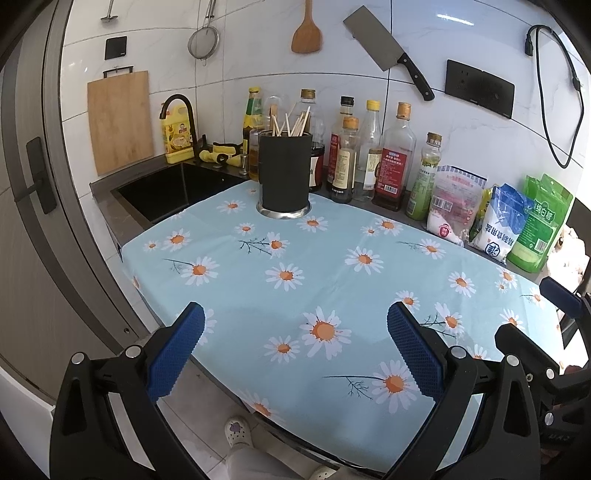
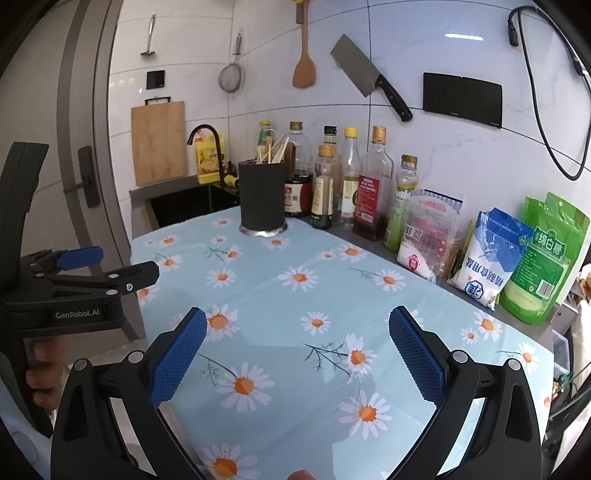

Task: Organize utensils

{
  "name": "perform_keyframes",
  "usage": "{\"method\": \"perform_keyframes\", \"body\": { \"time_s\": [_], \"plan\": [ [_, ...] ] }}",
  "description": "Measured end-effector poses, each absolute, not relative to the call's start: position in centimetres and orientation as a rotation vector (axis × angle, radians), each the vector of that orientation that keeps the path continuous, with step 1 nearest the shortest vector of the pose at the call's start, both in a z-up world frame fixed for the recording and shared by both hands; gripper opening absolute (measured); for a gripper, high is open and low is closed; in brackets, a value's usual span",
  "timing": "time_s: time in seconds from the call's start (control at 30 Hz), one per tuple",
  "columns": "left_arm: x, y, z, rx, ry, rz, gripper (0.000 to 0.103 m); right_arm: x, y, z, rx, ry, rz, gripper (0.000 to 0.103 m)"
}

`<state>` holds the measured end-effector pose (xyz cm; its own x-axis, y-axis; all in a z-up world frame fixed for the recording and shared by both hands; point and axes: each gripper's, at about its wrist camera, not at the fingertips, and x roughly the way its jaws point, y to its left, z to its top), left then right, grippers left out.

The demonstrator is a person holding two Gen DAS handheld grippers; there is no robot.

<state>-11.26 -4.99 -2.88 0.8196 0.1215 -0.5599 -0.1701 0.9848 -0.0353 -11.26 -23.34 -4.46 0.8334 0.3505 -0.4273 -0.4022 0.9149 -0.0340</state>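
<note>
My jaws stand wide apart on both sides and grip nothing: the left gripper point(image 1: 295, 350) hovers low over the near edge of the surface point(image 1: 332, 295), and the right gripper point(image 2: 297, 354) hangs beside it at about the same height, also empty.

Going left to right, the sink point(image 1: 177, 188) lies at the far left corner. Next comes the black utensil holder point(image 1: 283, 173), upright at the far edge of the daisy cloth, with a bunch of wooden chopsticks point(image 1: 291, 122) already standing in it. Behind and to its right runs a row of bottles point(image 1: 369, 155), then bags point(image 1: 495, 221) along the wall.

No loose utensil shows on the cloth in either view, so I judge the sorting is either finished or waiting on something out of frame. On the wall hang a strainer point(image 1: 203, 40), a wooden spatula point(image 1: 306, 31) and a cleaver point(image 1: 384, 51). If more is wanted, my next move calls for finding a stray piece before I reach.
</note>
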Motion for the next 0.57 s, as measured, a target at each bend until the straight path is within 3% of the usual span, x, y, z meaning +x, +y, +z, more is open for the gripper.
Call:
{"method": "perform_keyframes", "body": {
  "time_s": [0.57],
  "plan": [
    [-11.45,-4.29,-2.83,-0.105,0.597,0.153,0.097,-11.33,-22.68,-4.33,-0.126,0.431,0.405,0.095]
  ]
}}
